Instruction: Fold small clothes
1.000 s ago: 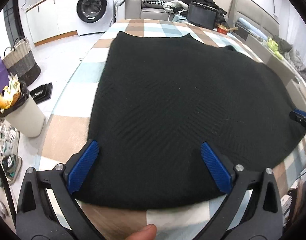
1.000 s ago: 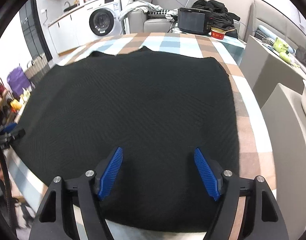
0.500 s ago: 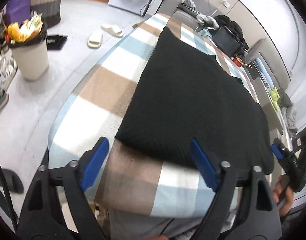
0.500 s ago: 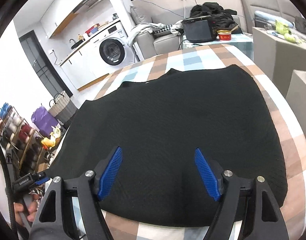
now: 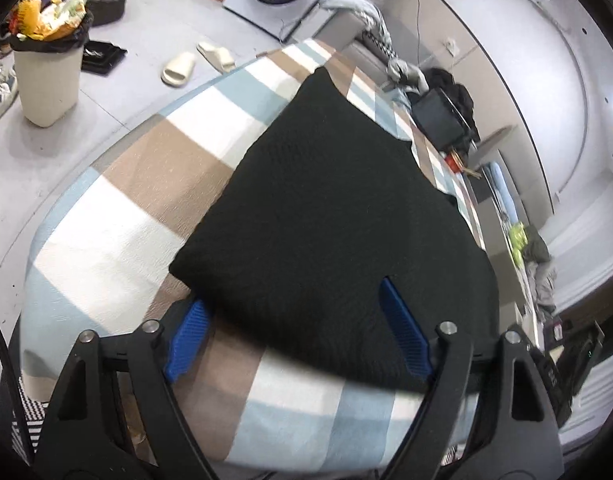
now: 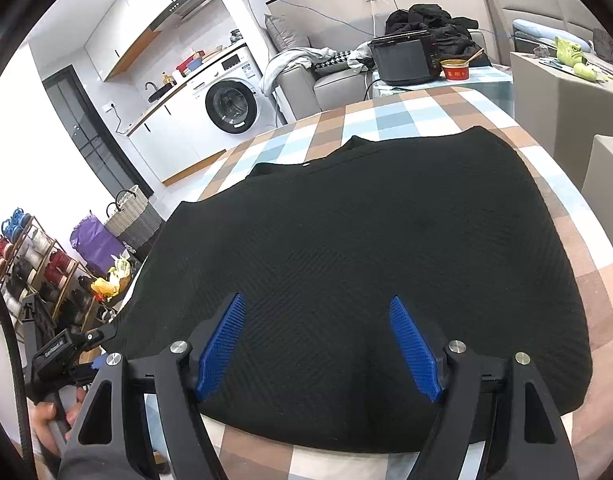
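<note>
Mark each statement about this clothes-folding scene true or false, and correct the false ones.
1. The black garment lies spread flat on the checked tablecloth. True.
2. The right tongs are shut on the garment. False: they are open, above its near part.
3. The left tongs are open at the garment's near edge. True.
4. A washing machine stands in the background. True.
5. The bin by the table is empty. False: it is stuffed with rubbish.

No legible text; red bowl (image 6: 455, 69) marking perhaps characters.
</note>
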`<act>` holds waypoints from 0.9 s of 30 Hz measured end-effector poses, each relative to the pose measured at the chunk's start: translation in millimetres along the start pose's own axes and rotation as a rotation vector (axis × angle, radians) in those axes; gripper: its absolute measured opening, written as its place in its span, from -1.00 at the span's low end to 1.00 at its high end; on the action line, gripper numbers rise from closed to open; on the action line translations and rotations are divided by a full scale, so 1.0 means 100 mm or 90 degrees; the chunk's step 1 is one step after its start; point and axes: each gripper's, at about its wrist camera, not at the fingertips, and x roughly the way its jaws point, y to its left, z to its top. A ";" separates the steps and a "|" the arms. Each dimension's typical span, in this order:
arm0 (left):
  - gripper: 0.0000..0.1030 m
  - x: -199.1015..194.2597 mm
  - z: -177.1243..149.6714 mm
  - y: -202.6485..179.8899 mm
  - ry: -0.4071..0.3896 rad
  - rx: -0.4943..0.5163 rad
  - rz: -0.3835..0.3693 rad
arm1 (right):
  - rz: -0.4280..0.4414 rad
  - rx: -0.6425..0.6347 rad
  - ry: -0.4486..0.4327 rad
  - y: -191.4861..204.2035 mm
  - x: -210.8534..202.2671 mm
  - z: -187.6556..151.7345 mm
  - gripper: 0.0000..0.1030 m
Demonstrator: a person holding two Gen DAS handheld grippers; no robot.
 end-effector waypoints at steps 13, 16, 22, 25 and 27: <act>-0.70 0.24 0.00 -0.27 -0.075 -0.007 0.033 | -0.001 -0.006 0.018 -0.02 0.11 -0.05 0.49; -0.71 0.18 0.03 -0.44 -0.095 0.021 0.027 | -0.002 -0.001 0.019 -0.05 0.10 -0.05 0.49; -0.72 0.10 0.17 -1.03 -0.126 0.127 -0.006 | -0.002 0.007 0.014 -0.12 0.07 -0.01 0.49; -0.71 0.16 0.16 -1.55 -0.127 0.213 -0.044 | -0.010 0.015 0.009 -0.18 0.03 0.02 0.48; -0.72 0.26 0.06 -1.93 -0.103 0.281 -0.078 | -0.018 0.023 0.002 -0.24 -0.02 0.05 0.49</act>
